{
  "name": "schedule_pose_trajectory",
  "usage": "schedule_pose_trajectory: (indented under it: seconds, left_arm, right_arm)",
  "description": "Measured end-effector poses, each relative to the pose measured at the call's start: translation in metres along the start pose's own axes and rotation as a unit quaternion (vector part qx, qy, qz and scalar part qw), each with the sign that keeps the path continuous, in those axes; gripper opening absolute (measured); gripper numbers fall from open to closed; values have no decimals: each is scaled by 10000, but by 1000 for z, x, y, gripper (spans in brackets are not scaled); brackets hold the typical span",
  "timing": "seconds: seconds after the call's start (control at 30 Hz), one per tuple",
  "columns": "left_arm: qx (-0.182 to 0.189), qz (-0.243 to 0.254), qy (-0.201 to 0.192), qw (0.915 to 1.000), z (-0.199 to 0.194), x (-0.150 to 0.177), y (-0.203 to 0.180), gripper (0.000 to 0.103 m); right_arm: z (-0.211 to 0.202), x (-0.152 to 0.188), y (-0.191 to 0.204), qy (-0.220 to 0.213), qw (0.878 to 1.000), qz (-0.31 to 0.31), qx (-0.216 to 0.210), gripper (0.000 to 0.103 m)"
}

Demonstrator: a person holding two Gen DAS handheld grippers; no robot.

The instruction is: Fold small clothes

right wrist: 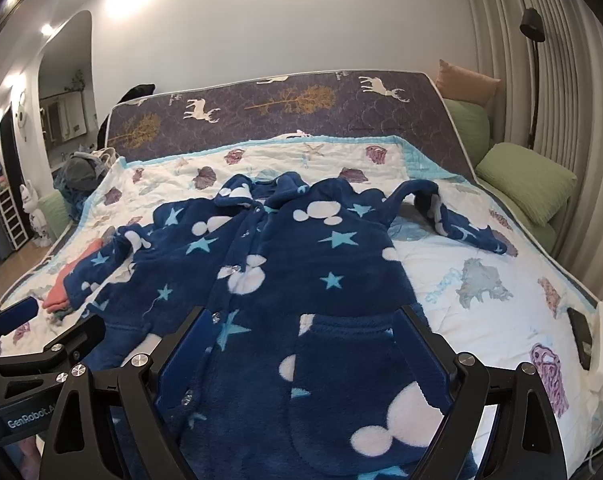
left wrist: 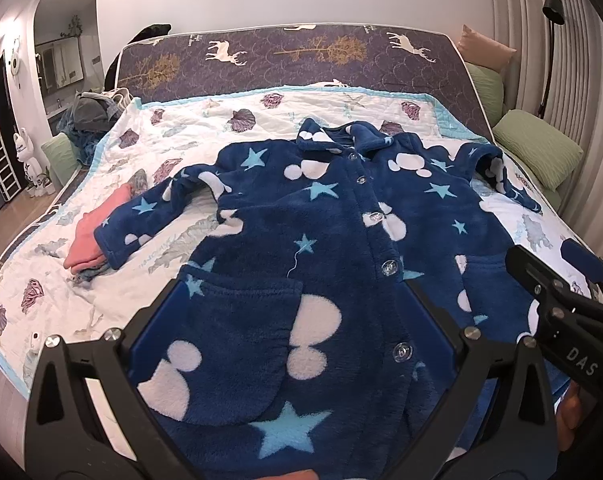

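The fleece jacket (left wrist: 301,216) runs off the bottom edge in both views, so its hem is anyone's guess. One sleeve covers part of the pink folded stack (left wrist: 91,236). The clothes heap (left wrist: 87,114) is too blurry to sort out.

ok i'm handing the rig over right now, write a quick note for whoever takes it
Left gripper: open, nothing held, hanging over the jacket's pocket on its side.
Right gripper: open, nothing held, over the other pocket.
Blue fleece jacket: spread front up on the shell-print quilt, buttoned, no fold made yet. One sleeve reaches toward the pink folded clothes; the other sleeve is bent over at the far right.
Done: the pink pile looks folded and set aside.
Left: fold the sleeves in, fold the body, then probably stack it. More clothes heaped at the far left corner may still need folding.
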State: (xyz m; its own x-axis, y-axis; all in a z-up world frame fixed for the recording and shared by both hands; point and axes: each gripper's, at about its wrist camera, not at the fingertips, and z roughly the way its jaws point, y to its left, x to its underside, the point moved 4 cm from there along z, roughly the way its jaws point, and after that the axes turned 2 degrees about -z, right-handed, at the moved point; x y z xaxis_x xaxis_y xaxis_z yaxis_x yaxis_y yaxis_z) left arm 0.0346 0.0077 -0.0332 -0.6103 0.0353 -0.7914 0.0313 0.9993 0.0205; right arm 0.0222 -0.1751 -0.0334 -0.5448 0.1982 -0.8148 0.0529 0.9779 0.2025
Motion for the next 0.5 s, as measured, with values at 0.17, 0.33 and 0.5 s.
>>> schedule_pose_trajectory:
  seconds: [0.17,0.33,0.5]
  left_arm:
    - [-44,67,-65,9999,1,0,1,102]
    - [-86,46,-3,10000,7,0,5,102]
    - [-199,-15,-180,9996,5,-1,7,102]
  right_arm:
    - [2,0,1,19,10000,18,-40,93]
    - [4,1,3,21,10000,-14,-23,93]
    - [6,1,6,51,10000,-21,10,93]
